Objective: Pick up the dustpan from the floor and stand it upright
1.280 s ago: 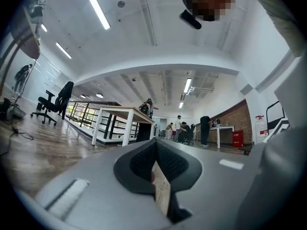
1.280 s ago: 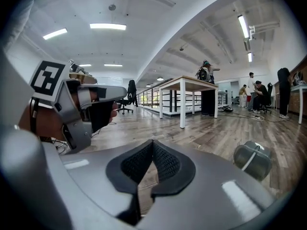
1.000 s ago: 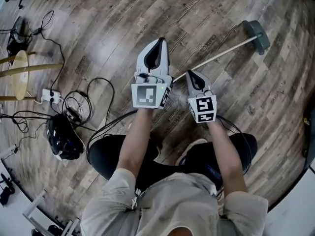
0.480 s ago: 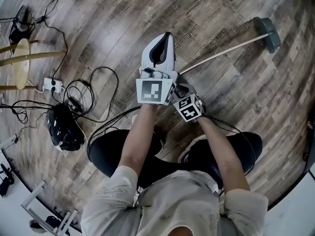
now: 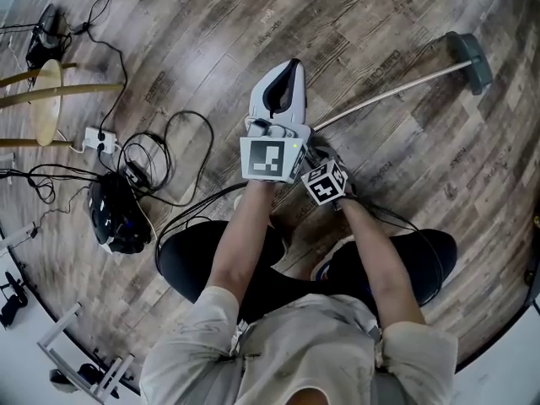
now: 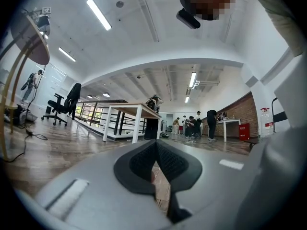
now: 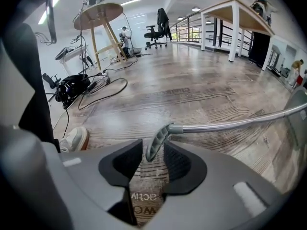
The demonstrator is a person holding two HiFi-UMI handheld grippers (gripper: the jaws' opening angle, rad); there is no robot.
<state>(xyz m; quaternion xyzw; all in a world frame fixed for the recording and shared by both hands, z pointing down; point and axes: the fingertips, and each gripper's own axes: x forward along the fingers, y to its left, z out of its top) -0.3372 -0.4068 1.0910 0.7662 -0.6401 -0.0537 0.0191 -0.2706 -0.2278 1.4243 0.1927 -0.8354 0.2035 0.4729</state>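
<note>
Step in hand is judged to be the approach to the grasp. The dustpan (image 5: 469, 57) is found lying on the floor (image 5: 211, 40), pan at upper right. Its handle grip (image 7: 156, 142) is straddled by the right claw (image 7: 152, 159), which is opening and not yet pressing. The left claw (image 6: 156, 152) is closed and empty. Next, closure on the grip and an upward tilt are called for.

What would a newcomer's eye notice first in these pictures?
A long dustpan lies flat on the wooden floor, its pan at the head view's upper right. The right gripper, jaws opening, has the grey handle end between them, unclamped. Black cables sprawl at left.
</note>
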